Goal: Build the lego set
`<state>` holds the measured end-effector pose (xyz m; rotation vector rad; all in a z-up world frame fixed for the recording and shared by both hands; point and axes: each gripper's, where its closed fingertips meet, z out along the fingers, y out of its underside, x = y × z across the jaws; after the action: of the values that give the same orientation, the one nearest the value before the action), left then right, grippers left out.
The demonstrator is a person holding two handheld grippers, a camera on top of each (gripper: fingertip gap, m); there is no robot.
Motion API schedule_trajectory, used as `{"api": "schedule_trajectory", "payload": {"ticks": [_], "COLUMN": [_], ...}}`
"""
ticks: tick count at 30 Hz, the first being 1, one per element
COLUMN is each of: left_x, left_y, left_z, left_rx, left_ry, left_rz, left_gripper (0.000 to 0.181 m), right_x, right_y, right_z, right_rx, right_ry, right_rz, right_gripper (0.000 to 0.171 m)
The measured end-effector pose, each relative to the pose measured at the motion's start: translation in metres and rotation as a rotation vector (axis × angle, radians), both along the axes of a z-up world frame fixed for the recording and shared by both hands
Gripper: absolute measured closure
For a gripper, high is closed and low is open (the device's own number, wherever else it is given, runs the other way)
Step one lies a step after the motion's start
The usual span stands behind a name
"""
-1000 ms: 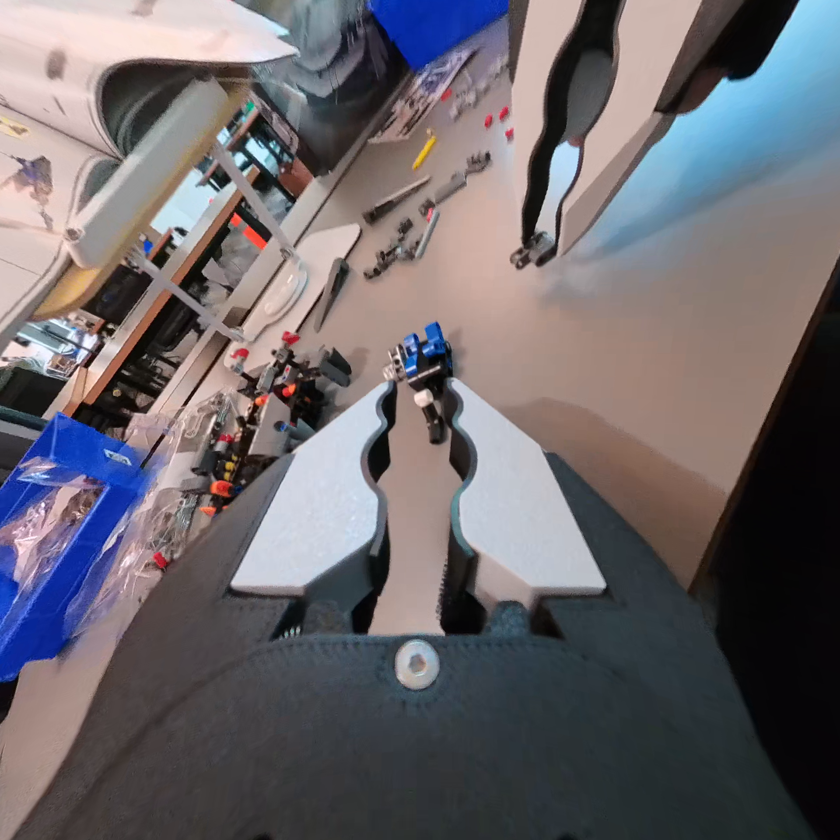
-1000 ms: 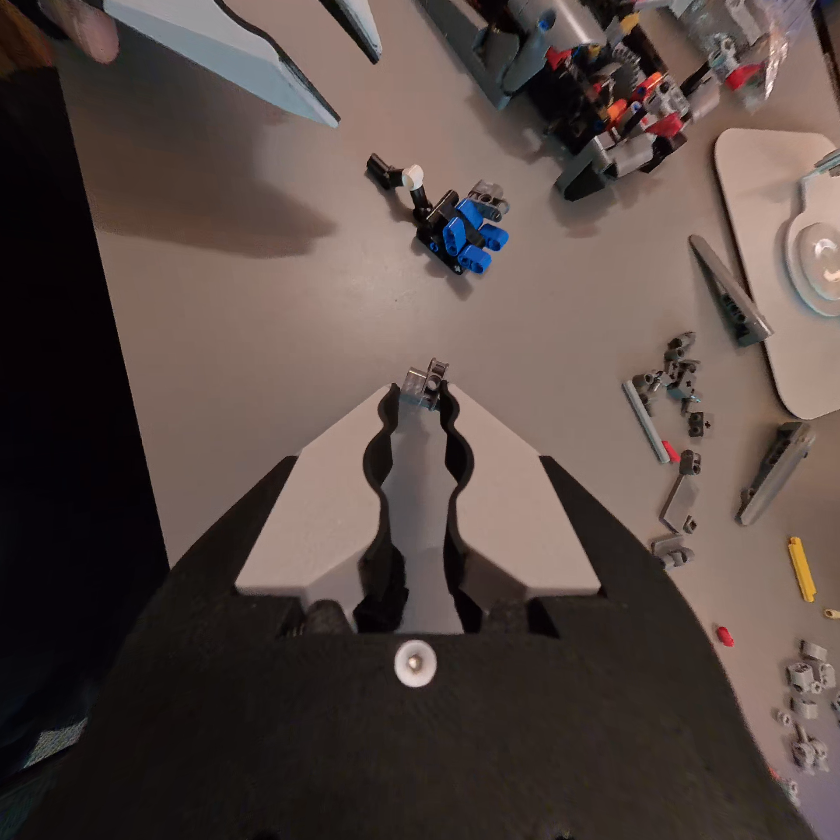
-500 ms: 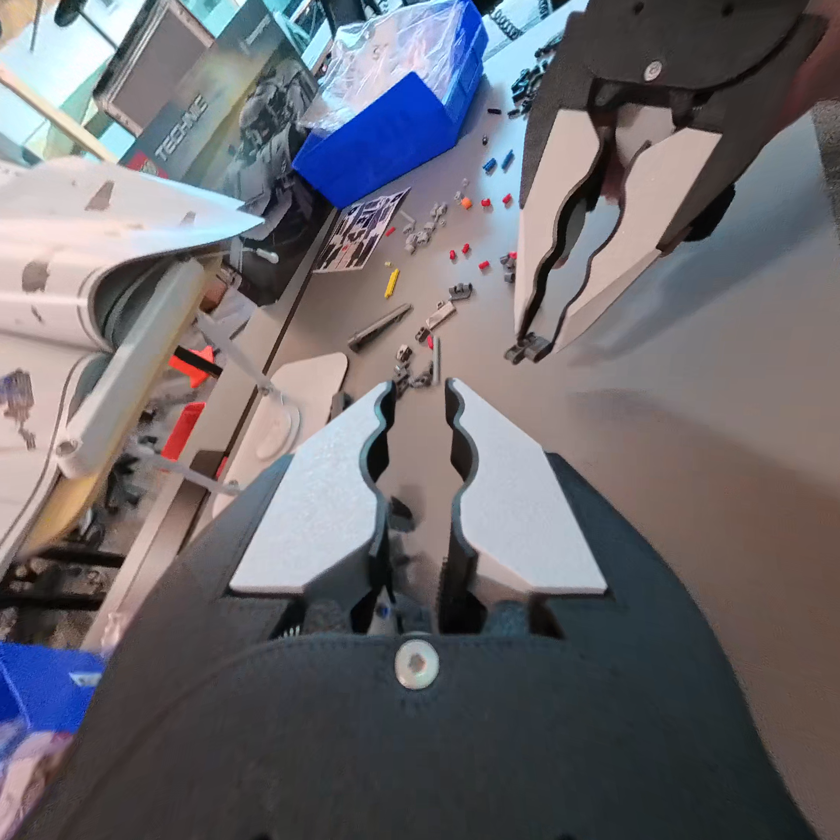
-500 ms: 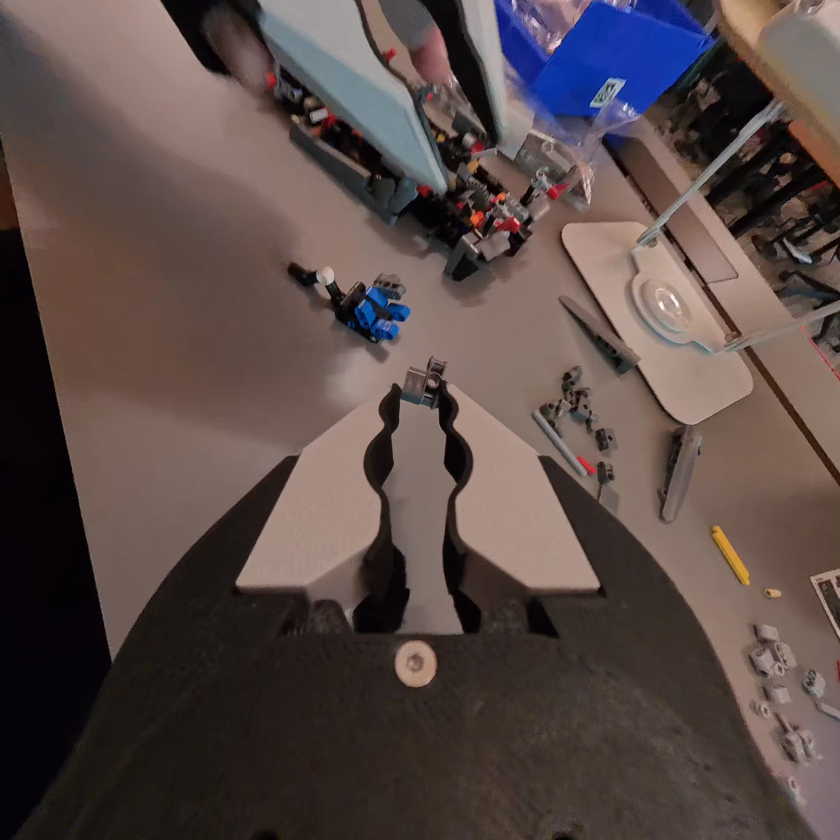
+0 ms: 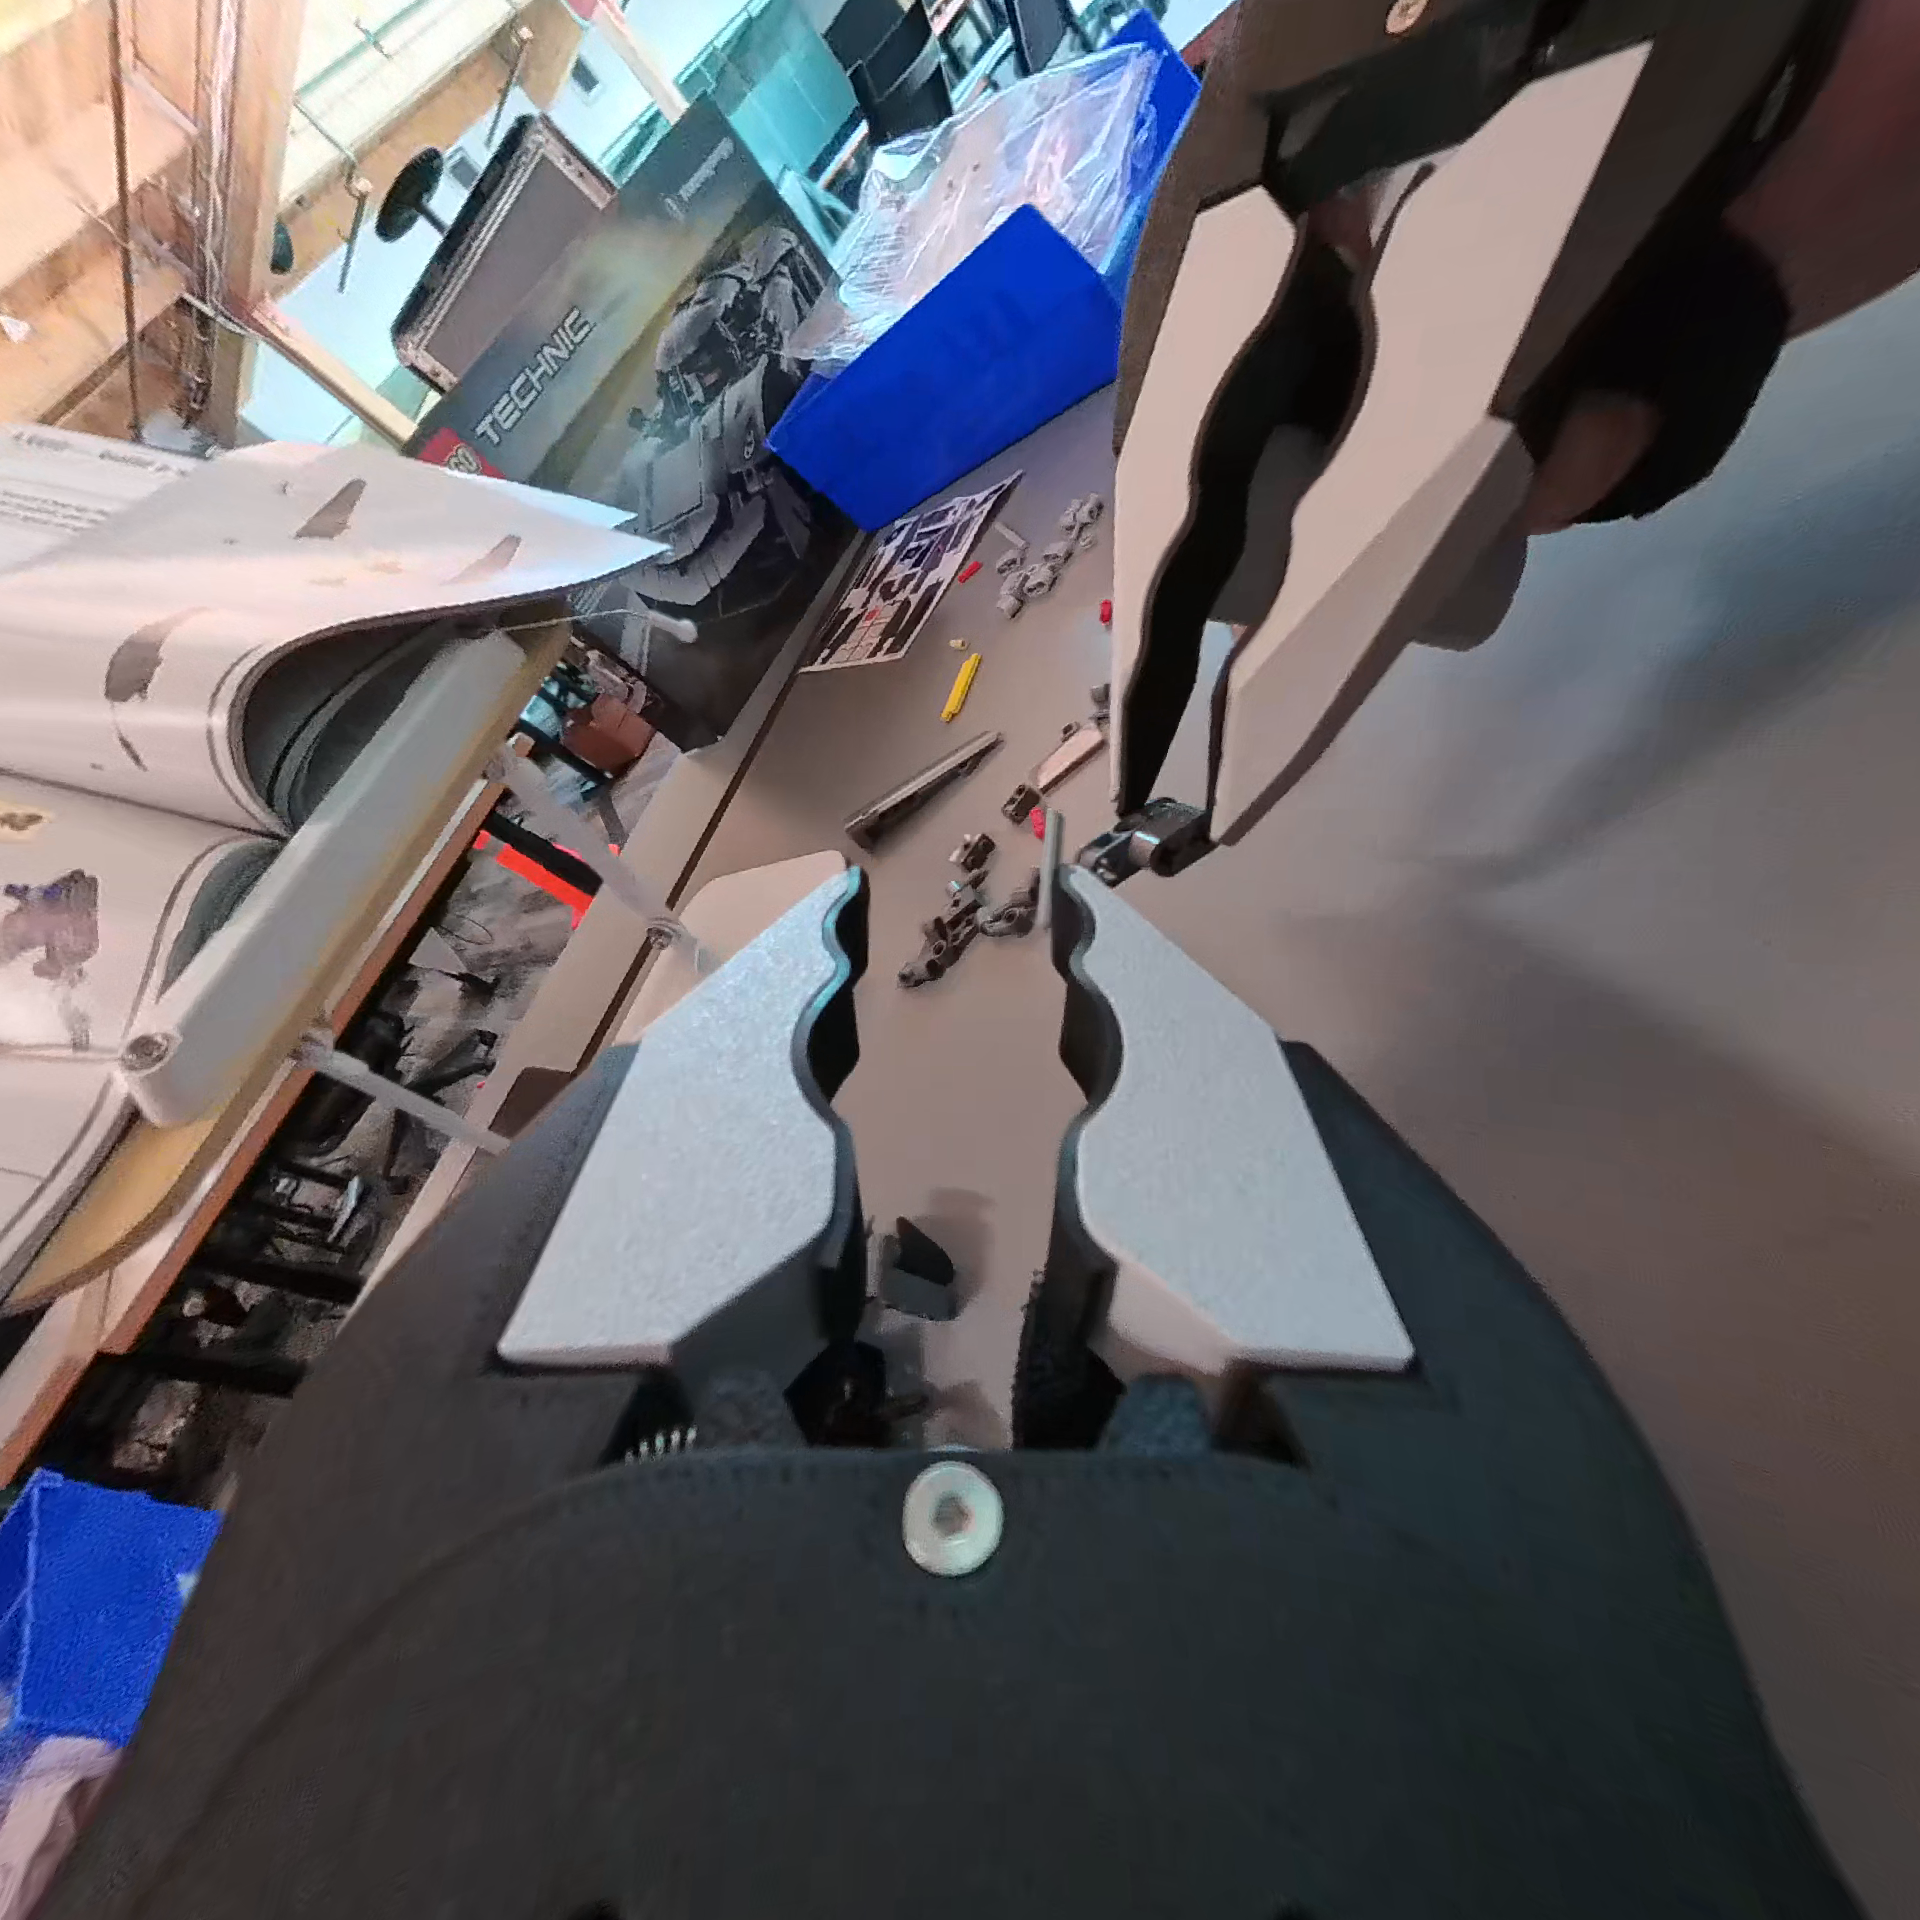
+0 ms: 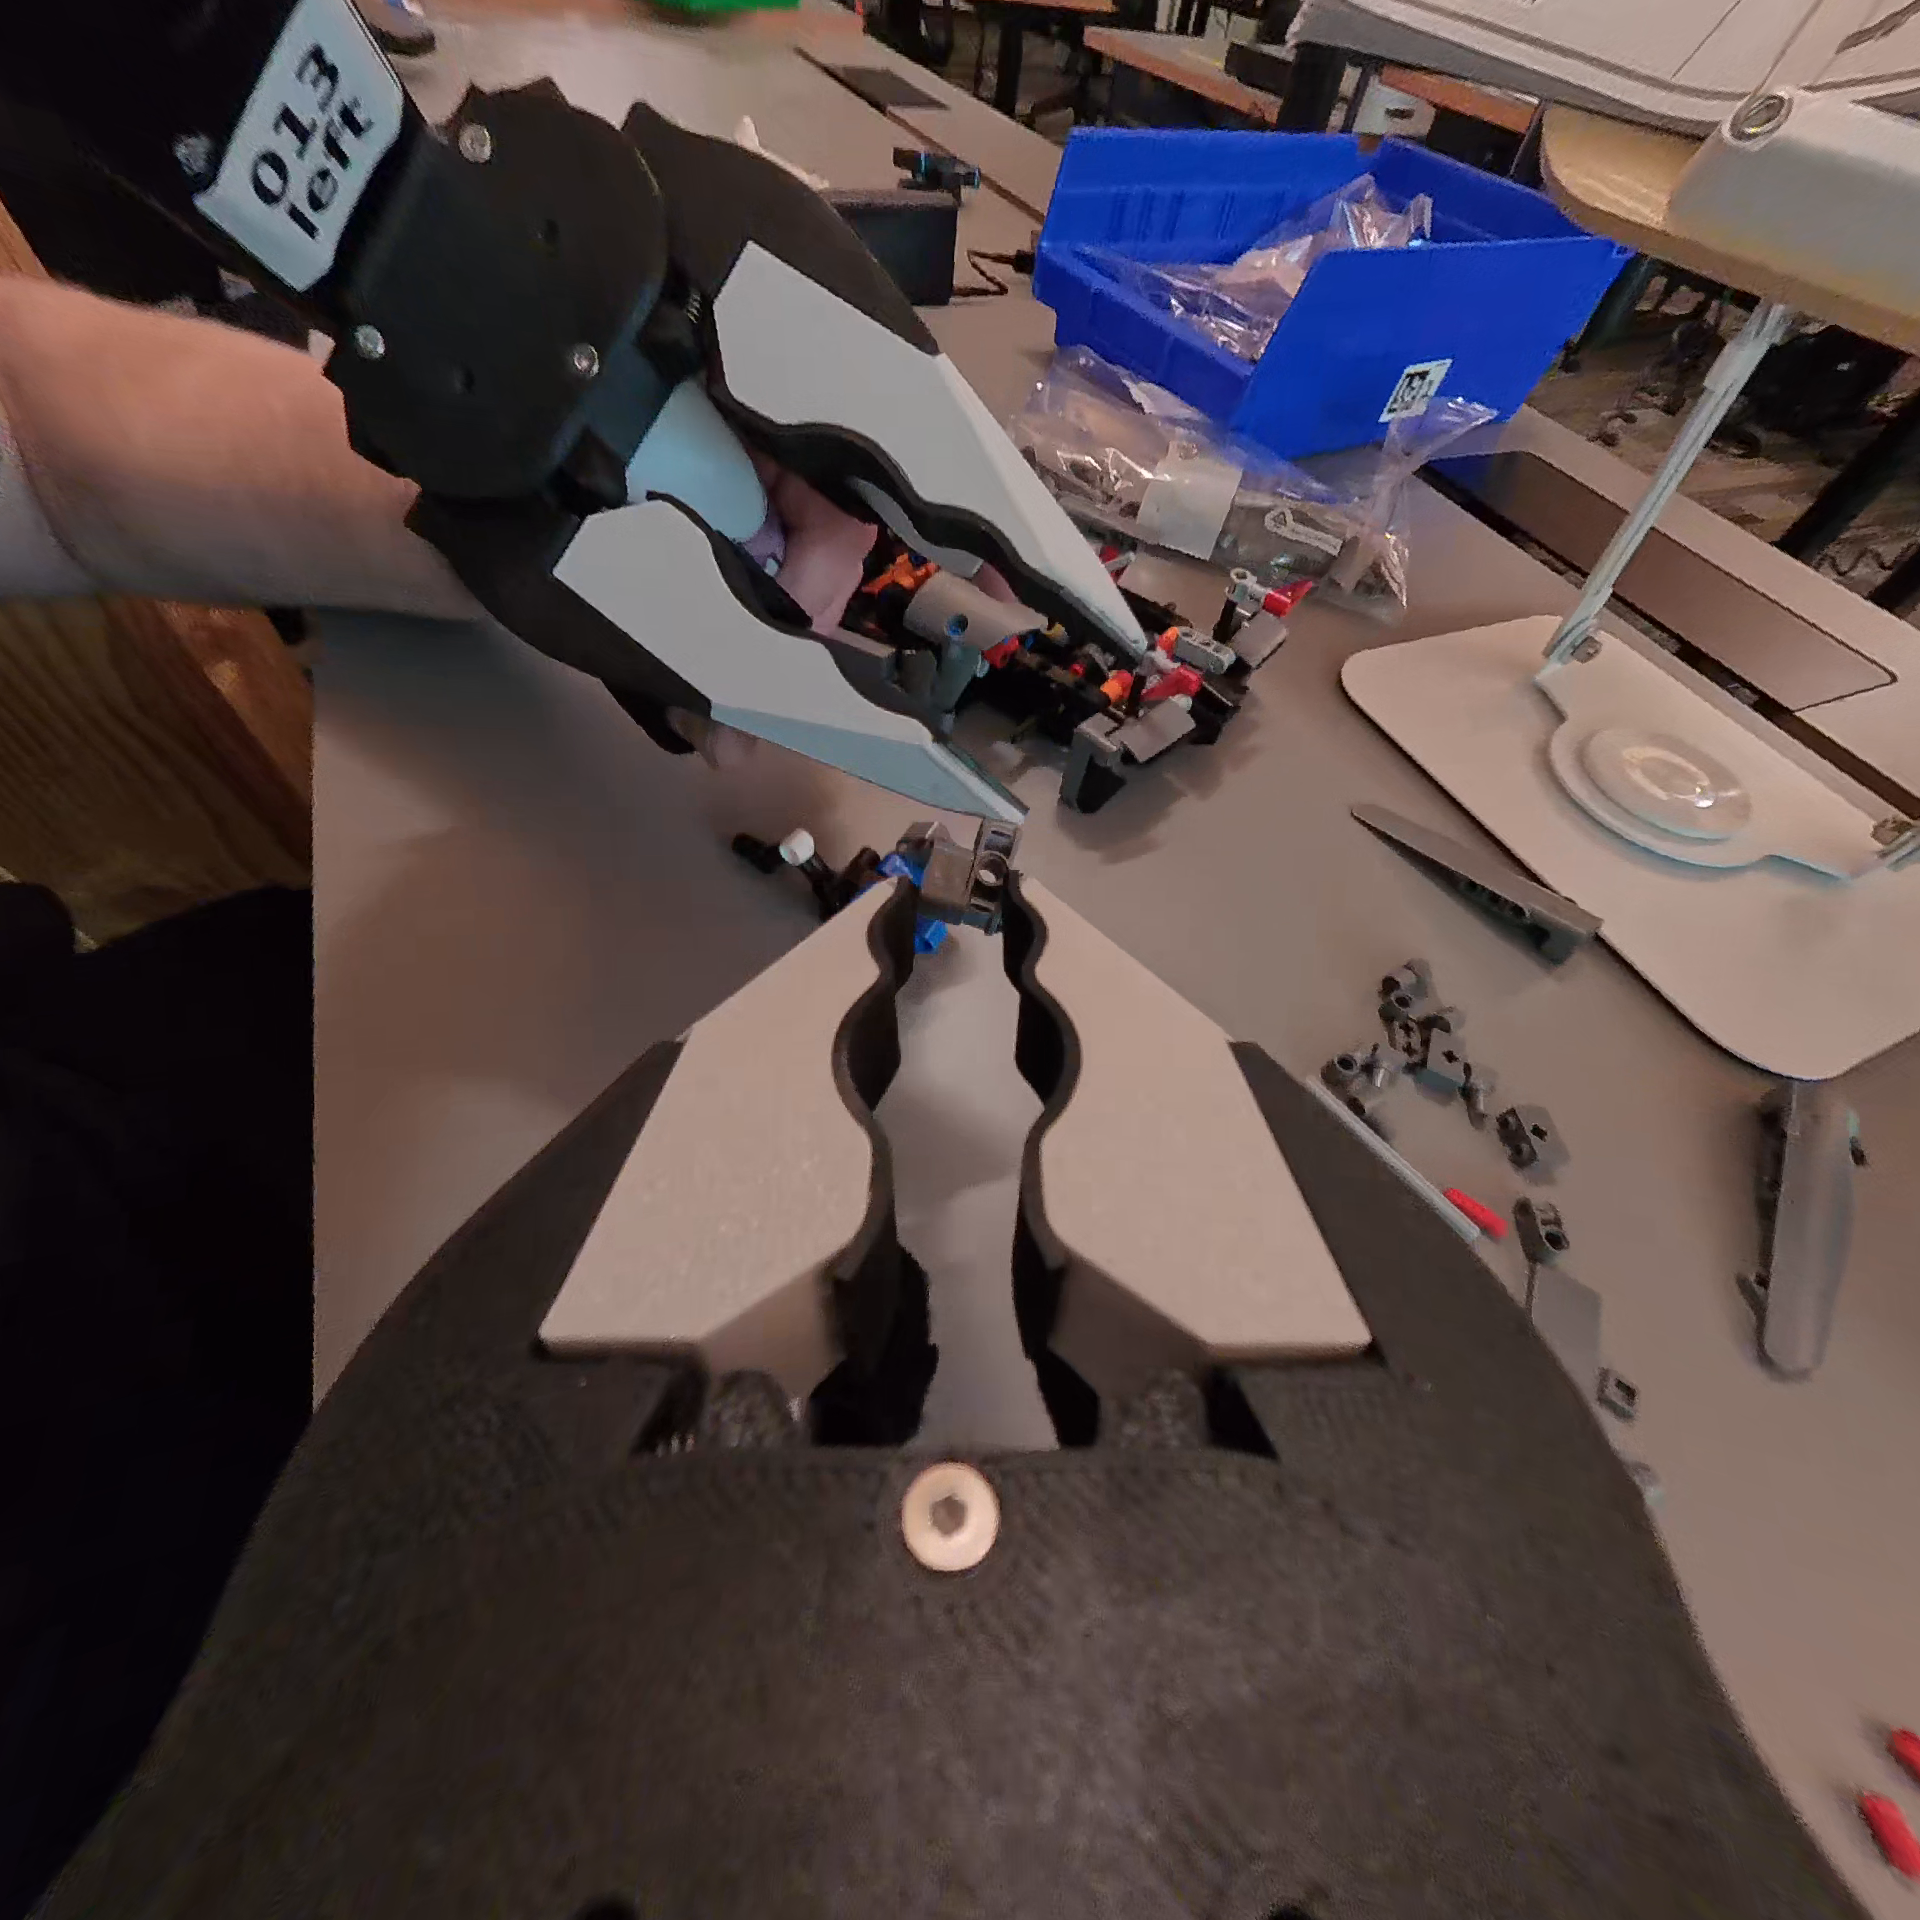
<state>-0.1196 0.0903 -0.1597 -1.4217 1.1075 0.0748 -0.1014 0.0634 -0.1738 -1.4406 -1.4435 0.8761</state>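
My right gripper is shut on a small dark grey lego piece and holds it above the table. The same piece shows in the left wrist view, pinched in the right gripper's tips. My left gripper is open and empty. In the right wrist view the left gripper comes in from the upper left, its lower fingertip almost at the grey piece. A small blue and black sub-assembly lies on the grey table, partly hidden behind my right fingers. A larger black, grey and red build lies farther back.
A blue bin and plastic bags of parts stand at the back. A white magnifier stand base is at the right. Loose grey pieces and long dark parts lie at the right. The table edge runs along the left.
Both grippers rose from the table and swung to face each other, tips close together. My left gripper left the blue sub-assembly and opened wider. The right still holds the grey piece.
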Motion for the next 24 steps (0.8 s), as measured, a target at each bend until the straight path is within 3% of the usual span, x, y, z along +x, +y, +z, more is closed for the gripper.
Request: {"api": "schedule_trajectory", "payload": {"ticks": [8, 11, 17, 21, 24], "left_x": [-0.013, -0.016, -0.015, -0.01, -0.009], "left_y": [0.003, 0.004, 0.002, -0.004, -0.007], "left_z": [0.013, 0.016, 0.021, 0.023, 0.025], "left_rx": [0.045, 0.065, 0.12, 0.199, 0.287], "left_ry": [-0.047, -0.054, -0.041, 0.025, 0.103], "left_rz": [0.045, 0.06, 0.06, 0.042, 0.054], "left_gripper": [0.145, 0.143, 0.144, 0.149, 0.154], "right_x": [-0.005, -0.004, -0.01, -0.017, -0.017], "right_y": [0.01, 0.014, 0.008, 0.001, 0.0], "right_z": [0.018, 0.032, 0.039, 0.036, 0.035], "right_rx": [0.013, 0.165, 0.736, 0.821, 0.74], "right_ry": [0.075, 0.101, -0.041, -0.082, -0.072], "right_rz": [-0.031, -0.082, -0.161, -0.143, -0.119], "right_gripper": [0.158, 0.158, 0.158, 0.158, 0.158]}}
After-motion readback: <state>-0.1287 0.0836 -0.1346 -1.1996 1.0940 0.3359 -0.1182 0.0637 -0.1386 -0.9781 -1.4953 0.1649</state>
